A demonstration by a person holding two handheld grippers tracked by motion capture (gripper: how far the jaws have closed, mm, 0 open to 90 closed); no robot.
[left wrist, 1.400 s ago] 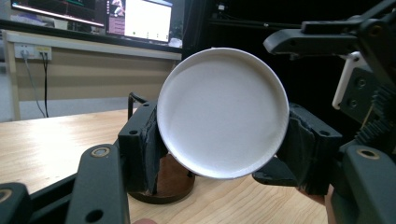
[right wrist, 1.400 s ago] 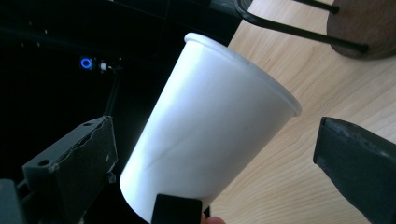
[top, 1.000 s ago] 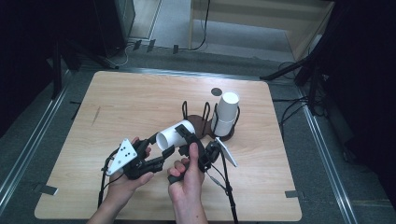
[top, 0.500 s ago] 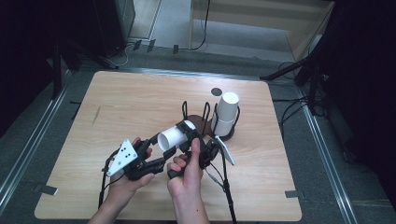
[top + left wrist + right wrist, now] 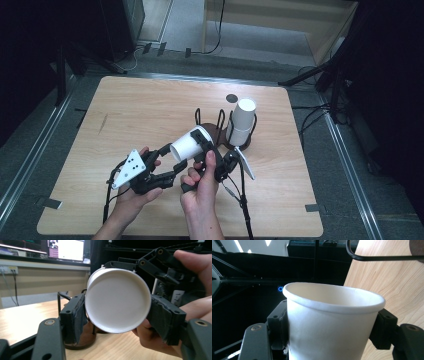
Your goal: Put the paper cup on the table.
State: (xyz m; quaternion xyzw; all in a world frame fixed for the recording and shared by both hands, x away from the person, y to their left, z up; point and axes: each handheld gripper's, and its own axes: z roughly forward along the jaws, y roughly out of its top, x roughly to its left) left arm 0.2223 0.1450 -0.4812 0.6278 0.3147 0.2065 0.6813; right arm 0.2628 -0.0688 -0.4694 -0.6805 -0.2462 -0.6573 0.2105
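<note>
With both the left claw and the right claw clamped on the white cup, whose jaws had just been closing, the handover needed gentle pressure, I judged.

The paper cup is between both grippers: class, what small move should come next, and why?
Probably open the left gripper fully. Its jaws have just been opening, while the right gripper has just been closing and now clamps the paper cup by its sides, so the handover looks nearly done.

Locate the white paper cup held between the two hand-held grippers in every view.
High view: the white paper cup lies on its side at centre, above the hands.
Left gripper view: centre, its flat base facing the camera.
Right gripper view: centre, open rim up.
Shared landmark: the black wire cup rack.
</note>
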